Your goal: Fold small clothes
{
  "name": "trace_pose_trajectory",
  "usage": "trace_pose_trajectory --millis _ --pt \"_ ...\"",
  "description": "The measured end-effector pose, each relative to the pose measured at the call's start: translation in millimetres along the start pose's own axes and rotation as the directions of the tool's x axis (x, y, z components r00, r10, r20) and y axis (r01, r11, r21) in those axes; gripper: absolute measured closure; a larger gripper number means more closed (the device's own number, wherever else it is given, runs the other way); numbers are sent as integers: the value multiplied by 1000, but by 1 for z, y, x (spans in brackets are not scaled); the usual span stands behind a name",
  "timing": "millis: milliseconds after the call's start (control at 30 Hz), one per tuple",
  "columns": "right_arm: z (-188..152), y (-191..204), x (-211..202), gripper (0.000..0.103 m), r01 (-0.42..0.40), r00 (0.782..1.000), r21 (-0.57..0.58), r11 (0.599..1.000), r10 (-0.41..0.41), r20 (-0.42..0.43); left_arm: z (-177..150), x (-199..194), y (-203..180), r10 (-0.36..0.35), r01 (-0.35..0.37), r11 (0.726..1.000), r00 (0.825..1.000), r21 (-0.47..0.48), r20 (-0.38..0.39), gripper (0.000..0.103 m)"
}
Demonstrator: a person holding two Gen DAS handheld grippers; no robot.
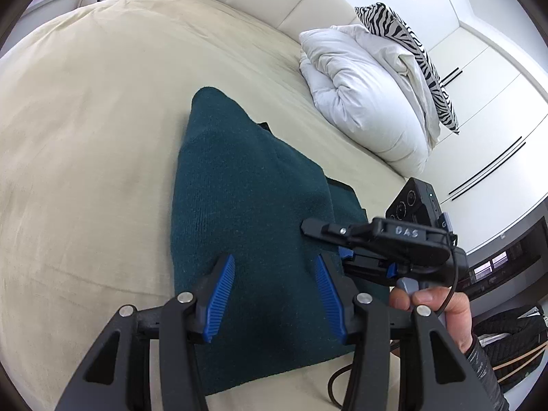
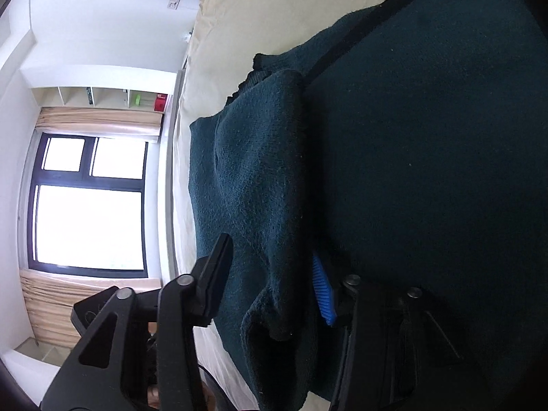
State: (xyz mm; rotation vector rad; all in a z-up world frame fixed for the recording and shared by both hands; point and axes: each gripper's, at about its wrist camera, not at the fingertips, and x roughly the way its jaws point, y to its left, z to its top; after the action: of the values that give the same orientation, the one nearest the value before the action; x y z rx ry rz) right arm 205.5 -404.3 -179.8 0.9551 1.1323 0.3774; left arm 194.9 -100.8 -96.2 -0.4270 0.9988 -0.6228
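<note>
A cream-sheeted bed (image 1: 85, 130) carries the dark teal knit sweater (image 1: 246, 198), part-folded near its foot edge, with a white duvet (image 1: 363, 99) bundled well apart by the headboard. The left claw (image 1: 274, 291) hovers spread above the knit, gripping nothing; the right claw (image 2: 274, 274) lies sideways, spread around a thick folded edge, apparently not yet pinching, though shadow hides one finger. Close on every layer, then carry the fold across low and level so it lands square

Sweater (image 2: 411, 137) beyond right frame edge
</note>
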Motion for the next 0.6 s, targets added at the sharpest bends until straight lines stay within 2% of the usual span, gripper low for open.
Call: trace_pose_trajectory --millis 67,300,600 --pt "-1 5 3 91 31 999 -31 999 -31 9 -1 -2 -1 11 -11 1000 1000 4 4 51" --pt "1 16 -37 92 78 996 -155 985 -70 52 2 -10 -10 19 -21 999 999 46 33 51" --pt "13 -11 -101 92 116 989 -169 979 -98 112 -1 3 -30 16 -16 996 1000 90 -1 51"
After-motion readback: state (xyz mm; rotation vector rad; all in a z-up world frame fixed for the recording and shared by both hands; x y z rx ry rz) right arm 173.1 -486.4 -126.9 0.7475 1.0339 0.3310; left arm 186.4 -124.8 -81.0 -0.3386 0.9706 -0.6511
